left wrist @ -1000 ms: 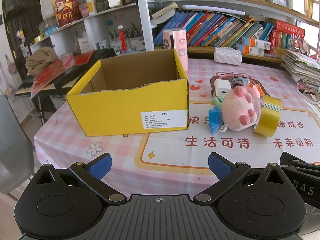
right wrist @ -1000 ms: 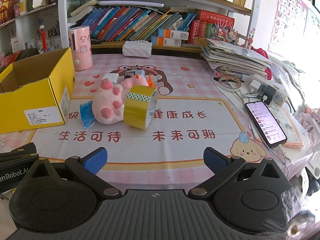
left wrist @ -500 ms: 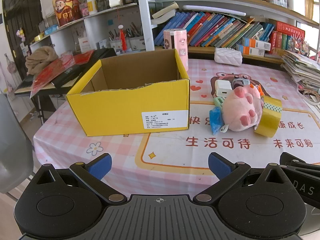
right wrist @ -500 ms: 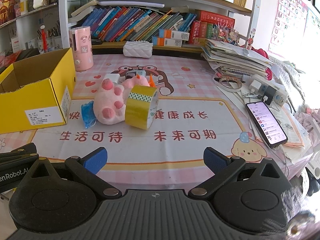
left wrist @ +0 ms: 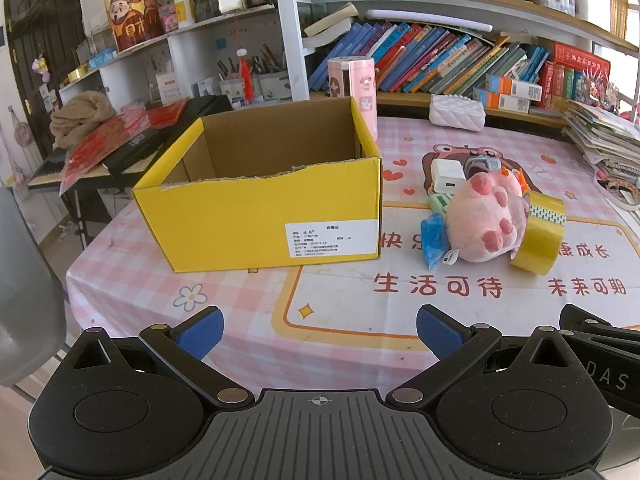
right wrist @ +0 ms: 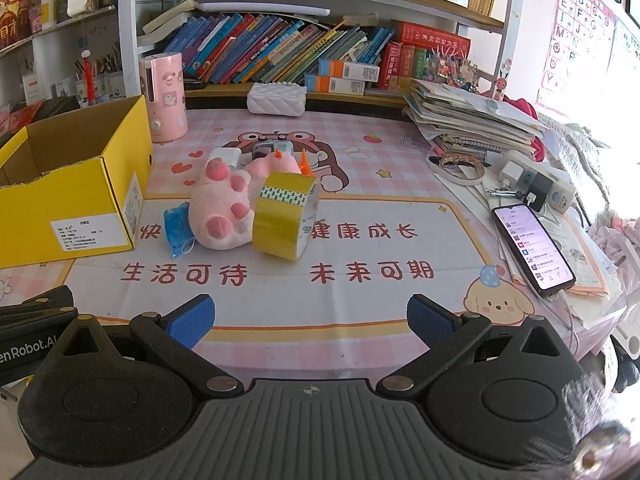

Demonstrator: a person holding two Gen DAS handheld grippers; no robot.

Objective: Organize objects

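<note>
Since both my claws, left gripper [left wrist: 318, 330] & right gripper [right wrist: 310, 318], sit wide open w/ nothing held, I'd take the tape roll [right wrist: 286, 221] at frame center first, approaching slow, then yellow box [right wrist: 68, 184] at mid-left.

Counter cloth [right wrist: 360, 288] reads "生活可待", "未来可期", "健康成长". Wall alphabet chart [right wrist: 576, 36] shows letters A to Y. Neighbouring tool body [right wrist: 28, 354] marked "enRobot.AI". Yellow box [left wrist: 256, 216] carries a white label [left wrist: 331, 239], print apparently too small to read.
</note>
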